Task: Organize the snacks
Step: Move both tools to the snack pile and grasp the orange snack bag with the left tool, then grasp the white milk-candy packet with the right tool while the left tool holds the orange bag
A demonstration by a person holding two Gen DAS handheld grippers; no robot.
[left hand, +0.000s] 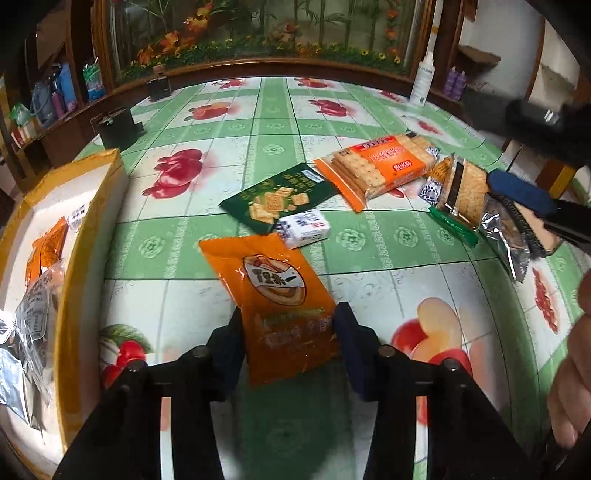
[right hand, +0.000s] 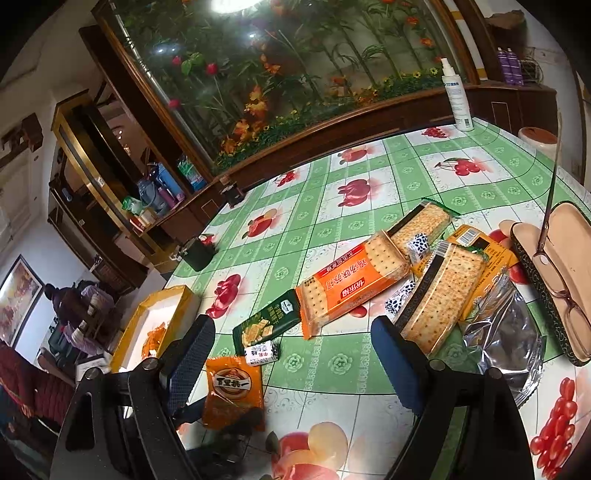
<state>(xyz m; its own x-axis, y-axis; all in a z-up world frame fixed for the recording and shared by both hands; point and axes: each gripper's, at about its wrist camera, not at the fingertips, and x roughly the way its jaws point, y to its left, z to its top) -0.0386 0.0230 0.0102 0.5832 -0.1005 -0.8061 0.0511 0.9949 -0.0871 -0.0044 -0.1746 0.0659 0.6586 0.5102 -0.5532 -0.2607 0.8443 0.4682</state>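
Even indoor light, heavy fisheye bend in both views.

You had soft daylight-like brightness on the tablecloth (left hand: pixel 369 122), with a lamp glaring white off the glass panel (right hand: pixel 236 3) at the top of the right view. Corners went black and straight edges curved. Your right gripper (left hand: pixel 532 206) looked smeared at the left view's edge; shadows under the packets stayed faint.

Tablecloth (left hand: pixel 369 122): glossy, smooth plastic sheet, printed. Orange snack packet (left hand: pixel 273 295) between my left tongs: shiny plastic film, slightly crinkled. Cracker pack (left hand: pixel 376 162) farther off: clear glossy wrap with an orange label. Foil bag (right hand: pixel 506 343) near right: silvery, wrinkled, reflective. Glasses case (right hand: pixel 554 280): matt, smooth tan lining inside. Box (left hand: pixel 88 206) on the left: yellow sides, matt white inside. My tong pads (right hand: pixel 391 354): dark blue, matt, finely textured. Cabinet frame (right hand: pixel 332 129): polished dark wood.
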